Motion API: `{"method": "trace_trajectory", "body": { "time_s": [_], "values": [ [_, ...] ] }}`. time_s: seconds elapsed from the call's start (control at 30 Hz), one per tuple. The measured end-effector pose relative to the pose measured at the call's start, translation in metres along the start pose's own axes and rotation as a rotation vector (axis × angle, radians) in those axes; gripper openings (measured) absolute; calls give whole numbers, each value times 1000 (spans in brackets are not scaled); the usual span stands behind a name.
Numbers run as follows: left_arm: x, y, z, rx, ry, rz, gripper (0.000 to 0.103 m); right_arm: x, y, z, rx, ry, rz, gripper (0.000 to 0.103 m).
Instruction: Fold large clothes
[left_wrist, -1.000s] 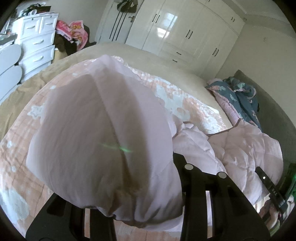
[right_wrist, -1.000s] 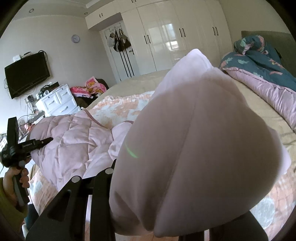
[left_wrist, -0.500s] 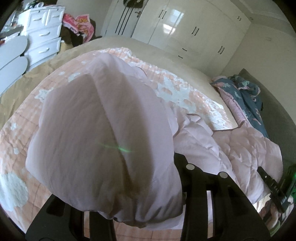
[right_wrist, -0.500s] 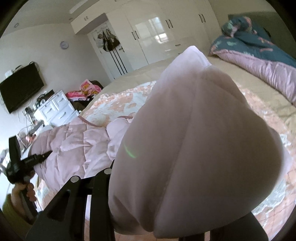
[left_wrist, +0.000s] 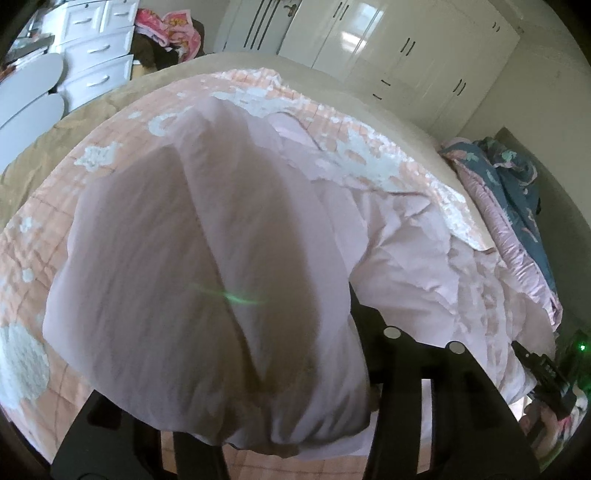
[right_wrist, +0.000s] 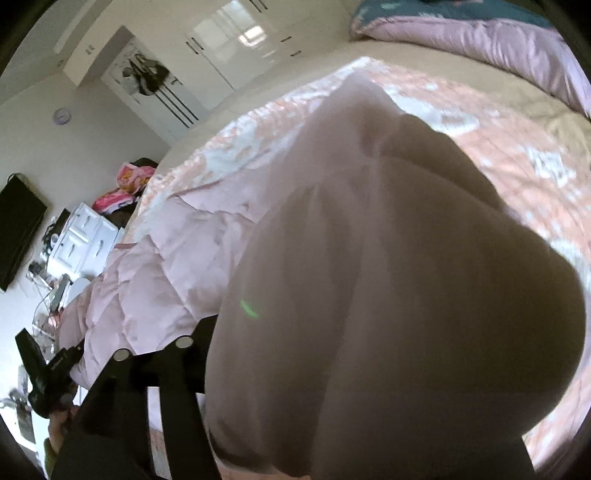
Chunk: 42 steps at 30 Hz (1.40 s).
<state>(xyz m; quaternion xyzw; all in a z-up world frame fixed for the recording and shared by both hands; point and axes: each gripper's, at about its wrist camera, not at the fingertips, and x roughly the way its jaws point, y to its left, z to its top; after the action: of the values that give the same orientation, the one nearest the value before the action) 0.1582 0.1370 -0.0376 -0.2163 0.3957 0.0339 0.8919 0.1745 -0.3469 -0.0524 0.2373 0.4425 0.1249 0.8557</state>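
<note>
Pink quilted coat (left_wrist: 424, 266): both grippers' jaws opening, padded fabric between them; release together so the fold lands flat on the bedspread (left_wrist: 55, 229).

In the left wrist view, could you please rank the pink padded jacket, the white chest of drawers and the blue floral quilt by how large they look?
1. Pink padded jacket, largest by far, though closest to the camera.
2. White chest of drawers and blue floral quilt look about alike; both are distant, so I won't rank them.

Your jacket (left_wrist: 424, 266) lies on the bed (left_wrist: 332, 147), wardrobe (left_wrist: 369, 44) behind, drawers (left_wrist: 96, 55) at its left.
</note>
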Motion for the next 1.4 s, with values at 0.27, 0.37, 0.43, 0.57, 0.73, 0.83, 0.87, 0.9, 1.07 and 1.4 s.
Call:
{"method": "trace_trajectory", "body": {
  "time_s": [0.27,0.37,0.43,0.57,0.73,0.83,0.87,0.9,1.07,1.4],
  "values": [
    [-3,8,-12,-5,20,13,53,-9,-16,-21,76,19,-20,90],
    [-11,13,-16,0,23,16,62,-24,-23,-30,67,5,-33,94],
    [-18,18,-20,3,22,23,72,-35,-25,-34,53,-12,-41,94],
    [-37,25,-30,3,11,42,80,-68,-27,-45,7,-74,-82,97],
    [-69,24,-43,28,-37,81,94,-112,-28,-52,-48,-153,-116,99],
    [-91,23,-48,40,-69,77,94,-137,-25,-58,-81,-201,-113,99],
    [-98,23,-48,43,-79,78,94,-146,-22,-59,-91,-219,-110,99],
    [-104,22,-49,45,-88,78,94,-153,-19,-61,-103,-235,-108,99],
    [-138,15,-57,63,-152,76,94,-184,3,-67,-168,-293,-74,99],
    [-184,-15,-68,124,-245,34,94,-215,59,-89,-312,-314,12,99]
  ]
}}
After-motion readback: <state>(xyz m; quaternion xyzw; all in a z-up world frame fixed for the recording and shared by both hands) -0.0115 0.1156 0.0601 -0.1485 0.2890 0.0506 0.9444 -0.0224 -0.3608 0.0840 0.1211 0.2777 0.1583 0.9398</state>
